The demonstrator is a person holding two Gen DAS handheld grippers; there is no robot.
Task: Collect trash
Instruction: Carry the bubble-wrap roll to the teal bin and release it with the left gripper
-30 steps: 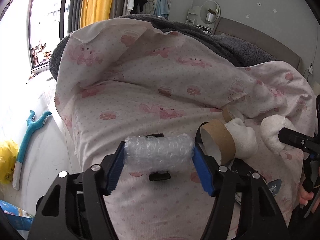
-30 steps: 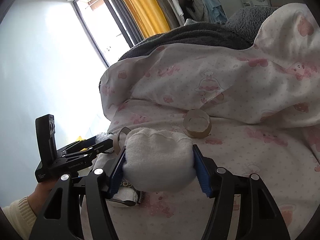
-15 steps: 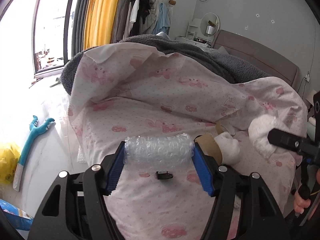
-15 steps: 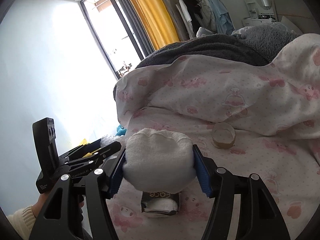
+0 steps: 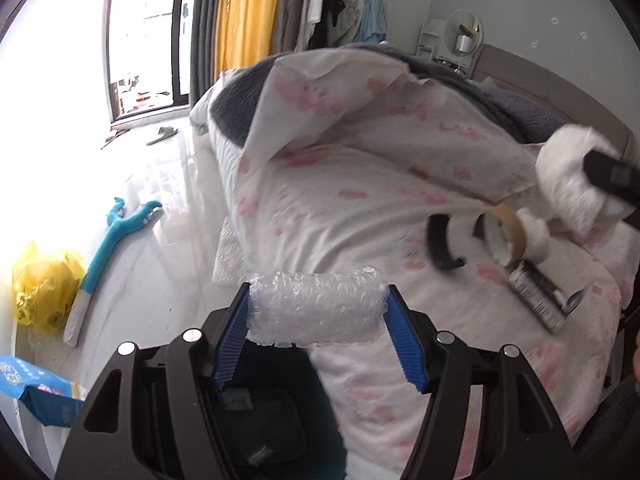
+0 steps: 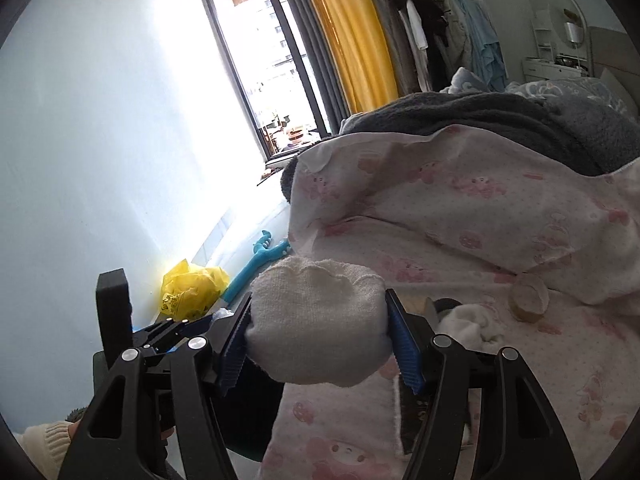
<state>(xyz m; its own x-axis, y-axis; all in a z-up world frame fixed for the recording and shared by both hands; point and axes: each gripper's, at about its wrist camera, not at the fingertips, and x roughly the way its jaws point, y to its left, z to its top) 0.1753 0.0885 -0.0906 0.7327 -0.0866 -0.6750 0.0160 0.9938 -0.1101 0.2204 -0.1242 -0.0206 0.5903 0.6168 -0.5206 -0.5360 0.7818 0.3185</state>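
My left gripper point(image 5: 318, 300) is shut on a roll of clear bubble wrap point(image 5: 316, 316), held crosswise between the blue pads. It hangs past the bed's corner, above a dark bin point(image 5: 276, 424). My right gripper point(image 6: 318, 320) is shut on a wad of white cloth point(image 6: 320, 336), above the pink quilt point(image 6: 460, 208). That wad point(image 5: 568, 172) also shows at the far right of the left wrist view. A cardboard tape roll point(image 5: 502, 236), a black band point(image 5: 440, 246), a dark wrapper point(image 5: 538, 294) and a small white wad point(image 5: 536, 232) lie on the quilt.
On the pale floor by the window lie a yellow plastic bag point(image 5: 44, 288), a blue long-handled toy point(image 5: 116, 236), a sheet of bubble wrap point(image 5: 230, 264) and a blue packet point(image 5: 36, 392). A grey blanket point(image 6: 500, 120) is heaped behind the quilt. A sleeve point(image 6: 44, 444) shows at lower left.
Both grippers have drawn back from the bed and swung left, keeping their loads. The floor and the dark bin have come into view under the left gripper. The right gripper has risen.
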